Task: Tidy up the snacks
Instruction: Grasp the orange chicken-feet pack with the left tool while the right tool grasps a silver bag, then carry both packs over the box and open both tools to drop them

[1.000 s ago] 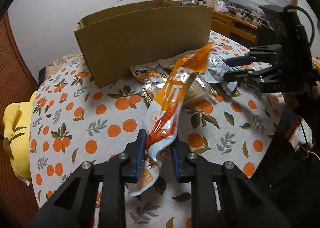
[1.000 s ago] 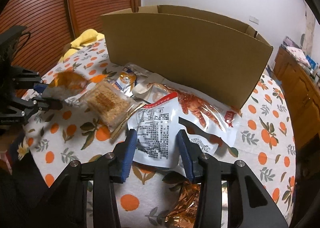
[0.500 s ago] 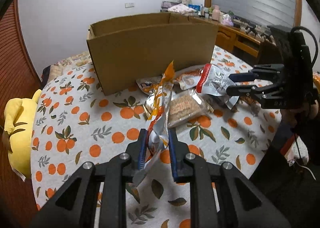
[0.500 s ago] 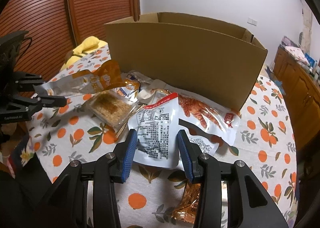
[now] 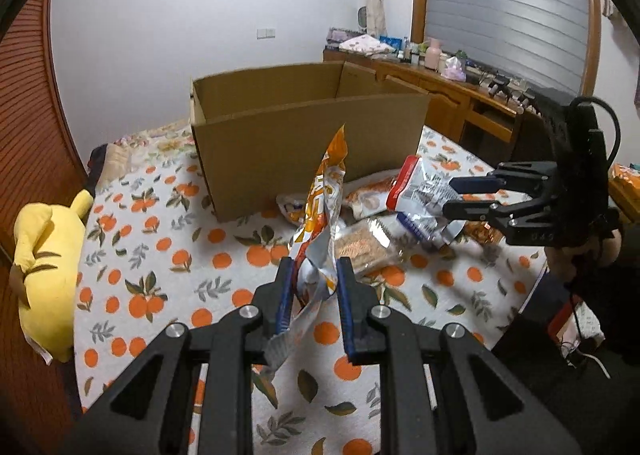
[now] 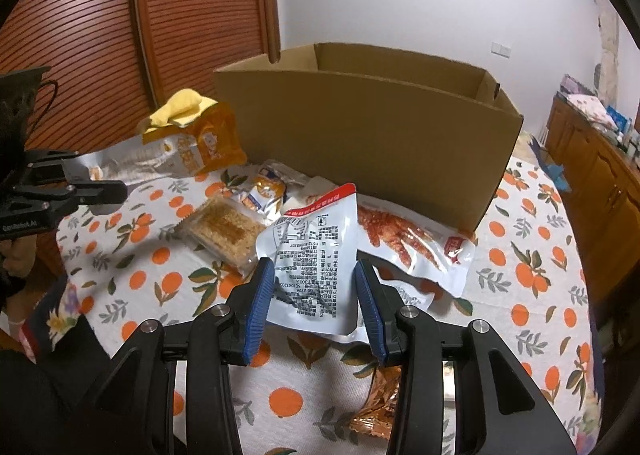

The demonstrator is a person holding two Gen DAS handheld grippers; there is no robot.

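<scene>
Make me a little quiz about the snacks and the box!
1. True or false: the cardboard box is closed.
2. What does the left gripper hold?
A. orange and silver packet
B. a spoon
C. nothing
3. Fill in: the white pouch with the red top sits between the right gripper's blue ____.

Key: 1 false, its top is open; 2 A; 3 fingers.
</scene>
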